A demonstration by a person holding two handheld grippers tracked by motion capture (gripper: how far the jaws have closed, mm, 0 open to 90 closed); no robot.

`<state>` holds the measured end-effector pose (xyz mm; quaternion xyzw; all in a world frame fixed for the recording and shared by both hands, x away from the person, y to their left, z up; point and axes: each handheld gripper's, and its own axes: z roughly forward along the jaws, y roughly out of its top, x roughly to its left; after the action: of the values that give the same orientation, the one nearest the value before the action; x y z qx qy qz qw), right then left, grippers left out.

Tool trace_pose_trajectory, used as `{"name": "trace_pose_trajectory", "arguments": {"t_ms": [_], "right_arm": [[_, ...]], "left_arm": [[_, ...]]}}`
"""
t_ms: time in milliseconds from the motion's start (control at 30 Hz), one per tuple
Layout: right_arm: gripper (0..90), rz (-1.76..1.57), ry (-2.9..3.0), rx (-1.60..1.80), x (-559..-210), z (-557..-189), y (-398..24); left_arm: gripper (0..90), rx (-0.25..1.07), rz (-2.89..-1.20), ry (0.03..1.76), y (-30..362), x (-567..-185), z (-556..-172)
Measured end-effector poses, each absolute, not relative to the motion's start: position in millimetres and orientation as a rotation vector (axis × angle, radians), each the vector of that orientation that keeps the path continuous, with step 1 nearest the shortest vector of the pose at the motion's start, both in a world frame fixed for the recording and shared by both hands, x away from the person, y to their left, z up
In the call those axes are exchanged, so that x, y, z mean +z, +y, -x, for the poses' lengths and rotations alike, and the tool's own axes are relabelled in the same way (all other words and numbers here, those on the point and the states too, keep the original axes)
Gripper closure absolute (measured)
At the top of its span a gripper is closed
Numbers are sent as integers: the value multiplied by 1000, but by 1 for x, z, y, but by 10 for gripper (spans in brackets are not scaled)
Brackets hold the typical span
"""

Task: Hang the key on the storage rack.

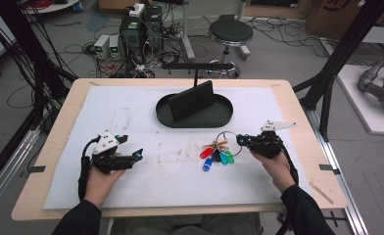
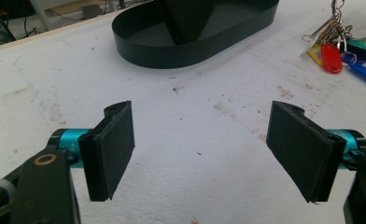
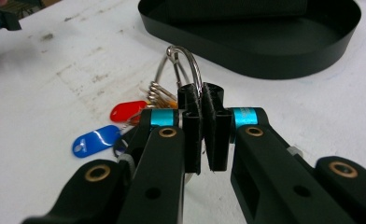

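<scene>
Right hand-held gripper (image 3: pixel 203 100) pinches the key ring (image 3: pixel 190 63); left hand-held gripper (image 2: pixel 200 154) is spread. Next: lift toward the tray (image 1: pixel 165 117).

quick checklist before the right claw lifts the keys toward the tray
1. Right claw shut on the key ring: ok, the pads pinch the wire of the ring.
2. Grip depth: cannot tell, the ring sits near the top of the pads and could slip.
3. Key tags free to follow: ok, they lie loose on the mat and nothing lies on them.
4. Tray has room: ok, bare floor on both sides of the upright black panel.
5. Left claw out of the way: ok, open, nothing between the pads, well to the side of the keys.
</scene>
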<state>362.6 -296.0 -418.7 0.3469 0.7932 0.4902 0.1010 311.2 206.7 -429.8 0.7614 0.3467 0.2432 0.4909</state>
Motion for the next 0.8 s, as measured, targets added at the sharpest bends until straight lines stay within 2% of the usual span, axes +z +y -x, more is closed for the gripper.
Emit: {"name": "trace_pose_trajectory", "arguments": {"t_ms": [800], "right_arm": [[876,-924,2280,1506,-397,-351,-290]], "left_arm": [[235,597,-1844,842,208,-429,-310]]}}
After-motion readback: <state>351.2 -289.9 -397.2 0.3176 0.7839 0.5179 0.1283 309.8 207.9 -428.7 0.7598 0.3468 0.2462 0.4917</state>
